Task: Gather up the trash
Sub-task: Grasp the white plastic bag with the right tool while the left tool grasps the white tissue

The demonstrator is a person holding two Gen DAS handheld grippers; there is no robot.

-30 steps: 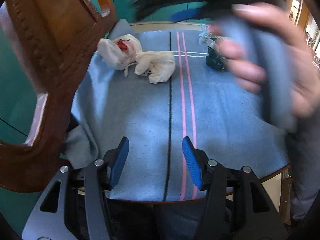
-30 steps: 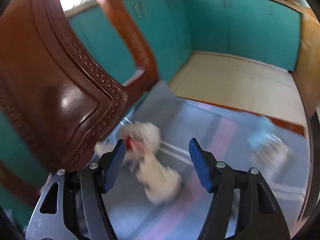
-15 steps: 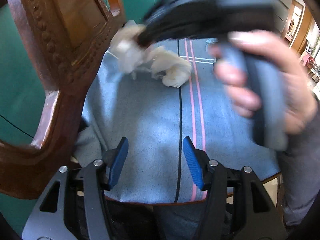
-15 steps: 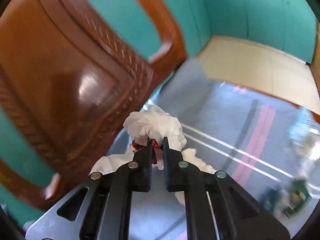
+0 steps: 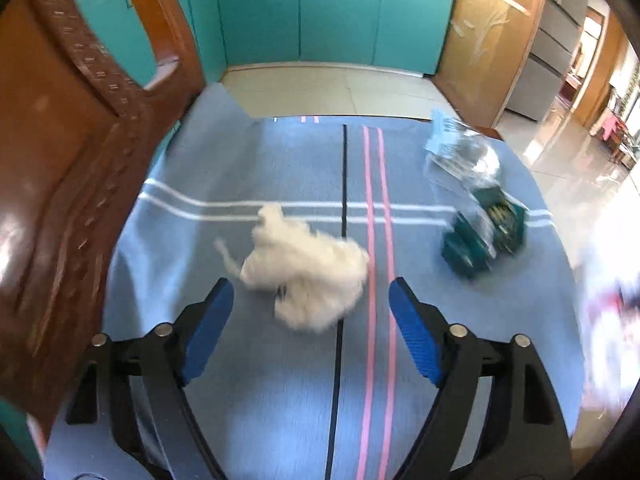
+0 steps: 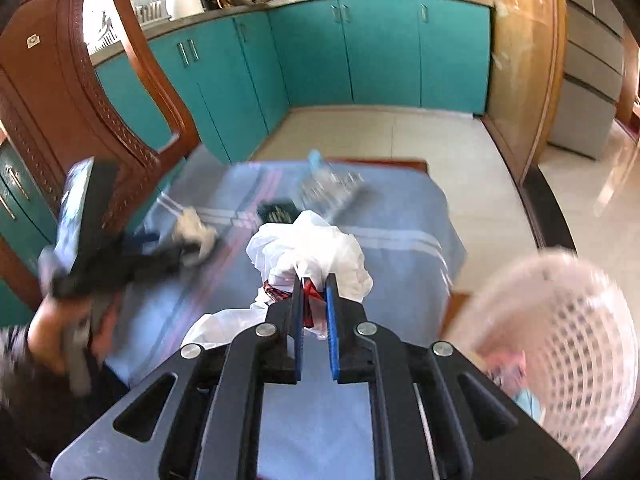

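Right tongs, now pinching lifted tissue, near basket; left tongs opening.

The left gripper is hovering over the blue striped cloth covering the tabletop, its jaws opening with nothing between them. A crumpled white tissue wad is lying just ahead of the jaws. A clear plastic wrapper and a dark green packet are lying together farther right, beside a wooden chair back on the left.
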